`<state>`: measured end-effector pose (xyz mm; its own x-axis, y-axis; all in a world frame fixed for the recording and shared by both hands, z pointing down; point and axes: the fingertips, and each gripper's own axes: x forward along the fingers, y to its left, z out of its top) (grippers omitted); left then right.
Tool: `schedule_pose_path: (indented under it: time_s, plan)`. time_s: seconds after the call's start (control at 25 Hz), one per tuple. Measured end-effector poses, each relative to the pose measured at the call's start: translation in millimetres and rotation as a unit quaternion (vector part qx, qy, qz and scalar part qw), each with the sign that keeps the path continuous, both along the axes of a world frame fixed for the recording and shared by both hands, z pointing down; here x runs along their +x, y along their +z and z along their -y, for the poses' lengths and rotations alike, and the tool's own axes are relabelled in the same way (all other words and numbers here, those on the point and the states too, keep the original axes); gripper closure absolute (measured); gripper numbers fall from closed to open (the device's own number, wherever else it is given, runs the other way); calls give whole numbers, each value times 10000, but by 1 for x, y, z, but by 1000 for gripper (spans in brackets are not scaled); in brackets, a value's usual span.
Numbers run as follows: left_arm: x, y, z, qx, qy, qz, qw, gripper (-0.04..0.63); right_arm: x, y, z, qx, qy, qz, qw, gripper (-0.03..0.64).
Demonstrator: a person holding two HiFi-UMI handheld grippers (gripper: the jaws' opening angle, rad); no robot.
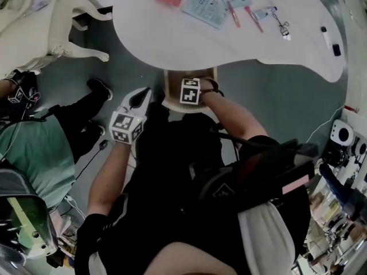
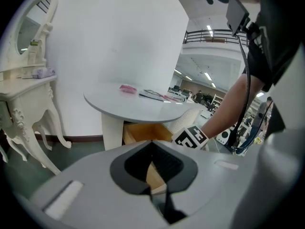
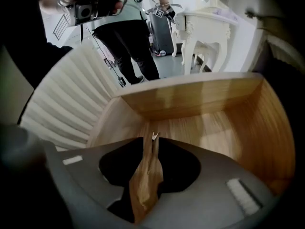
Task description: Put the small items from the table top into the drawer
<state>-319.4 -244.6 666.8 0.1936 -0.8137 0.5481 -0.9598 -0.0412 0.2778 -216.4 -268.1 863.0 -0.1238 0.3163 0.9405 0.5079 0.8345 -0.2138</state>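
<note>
Right tongs hung open in the drawer, by a tiny clip, walls close. Left tongs were shut, empty, outside.

Head camera looks down; all views share drawer.

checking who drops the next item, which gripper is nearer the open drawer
Right. The right gripper hangs over the open drawer, jaws pointing down into it. The left gripper is outside it, off to its left in the head view.
</note>
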Motion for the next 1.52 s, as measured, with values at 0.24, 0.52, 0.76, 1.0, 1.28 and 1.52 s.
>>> schedule_pose_path:
  time_s: [0.24, 0.52, 0.76, 1.0, 1.28, 1.52]
  plan:
    - [12, -59, 4, 434, -24, 12, 9991, 595, -6, -57, -4, -64, 83, 385, 9992, 518]
    - [27, -117, 8, 801, 57, 165, 9966, 595, -8, -129, -10, -292, 553, 870, 9942, 561]
    - [39, -153, 13, 1202, 129, 167, 9925, 595, -12, -182, -2, -499, 1048, 1411, 9832, 593]
    - [34, -188, 18, 1496, 52, 250, 9884, 595, -14, -238, 1, -759, 1531, 2020, 9644, 606]
    - [18, -222, 13, 1919, -239, 257, 9808, 595, -26, -331, 22, -731, 2204, 3258, 9165, 614]
    - [18, -251, 11, 2187, -283, 296, 9749, 595, -24, -396, 35, -687, 2703, 4067, 8700, 614]
